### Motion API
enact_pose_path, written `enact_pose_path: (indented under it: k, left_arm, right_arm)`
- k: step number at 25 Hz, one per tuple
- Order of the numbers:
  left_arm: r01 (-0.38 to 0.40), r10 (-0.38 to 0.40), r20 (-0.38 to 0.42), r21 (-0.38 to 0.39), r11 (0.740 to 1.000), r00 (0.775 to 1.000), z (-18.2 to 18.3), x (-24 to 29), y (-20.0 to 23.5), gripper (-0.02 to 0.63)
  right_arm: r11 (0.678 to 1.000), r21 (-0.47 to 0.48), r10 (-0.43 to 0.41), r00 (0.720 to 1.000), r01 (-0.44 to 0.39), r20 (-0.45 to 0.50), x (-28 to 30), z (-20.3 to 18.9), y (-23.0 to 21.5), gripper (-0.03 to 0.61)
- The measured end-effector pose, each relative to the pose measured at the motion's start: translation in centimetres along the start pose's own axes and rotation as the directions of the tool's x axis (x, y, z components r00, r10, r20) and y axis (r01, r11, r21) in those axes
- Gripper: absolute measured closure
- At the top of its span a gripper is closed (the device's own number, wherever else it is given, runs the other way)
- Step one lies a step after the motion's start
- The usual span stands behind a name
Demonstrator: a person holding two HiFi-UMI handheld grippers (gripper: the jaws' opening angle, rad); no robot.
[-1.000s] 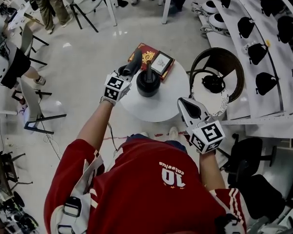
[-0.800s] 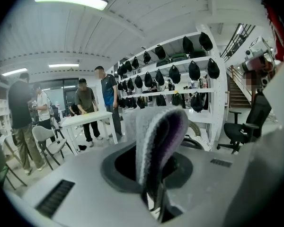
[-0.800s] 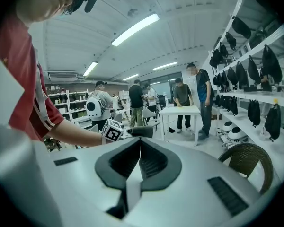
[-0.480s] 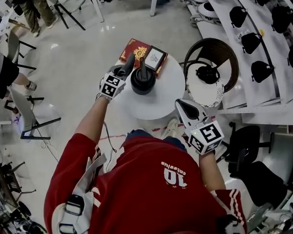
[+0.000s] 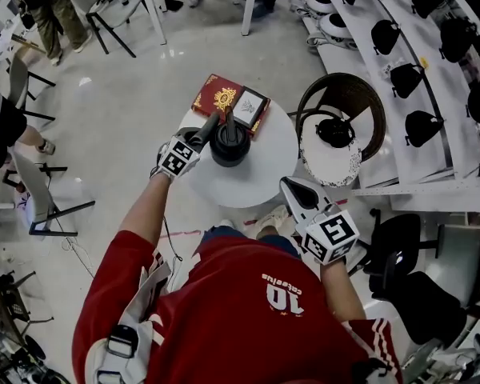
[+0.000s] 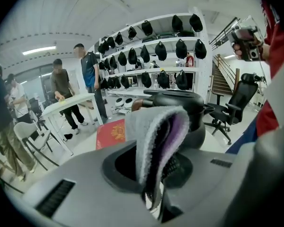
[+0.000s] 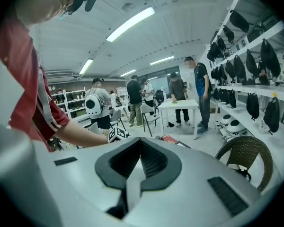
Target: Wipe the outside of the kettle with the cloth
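In the head view, a black kettle (image 5: 228, 144) stands on the far left part of a round white worktop (image 5: 260, 174). The left gripper (image 5: 211, 122) reaches in from the kettle's left, its tip right against the kettle's upper side. What it carries is too dark to make out here. The right gripper (image 5: 292, 186) is held well apart from the kettle, to its near right, off the worktop's rim. A red book (image 5: 216, 96) lies just behind the kettle at the far edge. A wicker chair (image 5: 360, 94) stands to the kettle's right, clear of the worktop.

In the left gripper view, the left gripper (image 6: 154, 189) has its jaws clamped on a folded cloth (image 6: 151, 129), grey outside with purple in the fold. The cloth stands up out of the jaws. The kettle (image 6: 195, 109) rises directly behind the cloth, so close that I cannot tell whether the two touch. The red book (image 6: 111, 132) lies to the kettle's left. The right gripper (image 6: 246, 34) shows high up, to the kettle's right.

In the right gripper view, the right gripper (image 7: 138, 161) has its jaws together, with nothing between them. The kettle itself is not visible in this view. The wicker chair (image 7: 248, 155) stands at the right edge.
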State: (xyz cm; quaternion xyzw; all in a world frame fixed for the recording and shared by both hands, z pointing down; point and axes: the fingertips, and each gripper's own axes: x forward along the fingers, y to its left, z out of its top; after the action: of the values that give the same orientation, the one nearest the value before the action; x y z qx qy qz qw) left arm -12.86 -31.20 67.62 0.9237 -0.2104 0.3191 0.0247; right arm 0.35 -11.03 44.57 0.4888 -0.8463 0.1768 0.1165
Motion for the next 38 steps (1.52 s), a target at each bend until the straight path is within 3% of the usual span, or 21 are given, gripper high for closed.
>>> enact_pose_path:
  k: [19,38]
  left_arm:
    - [-0.073,0.076,0.024,-0.115,0.991,0.997,-2.0,-3.1,-4.0,0.569]
    - [-0.228,0.237,0.009,-0.242,0.943,0.971,-0.9,-3.2,-9.2,0.569]
  right_arm:
    - [0.992,-0.052,0.115,0.993,-0.114,0.022,0.9,1.0,1.1,0.561]
    - [0.958,-0.084,0.278,0.96,-0.276,0.016,-1.3,1.4,-2.8,0.561]
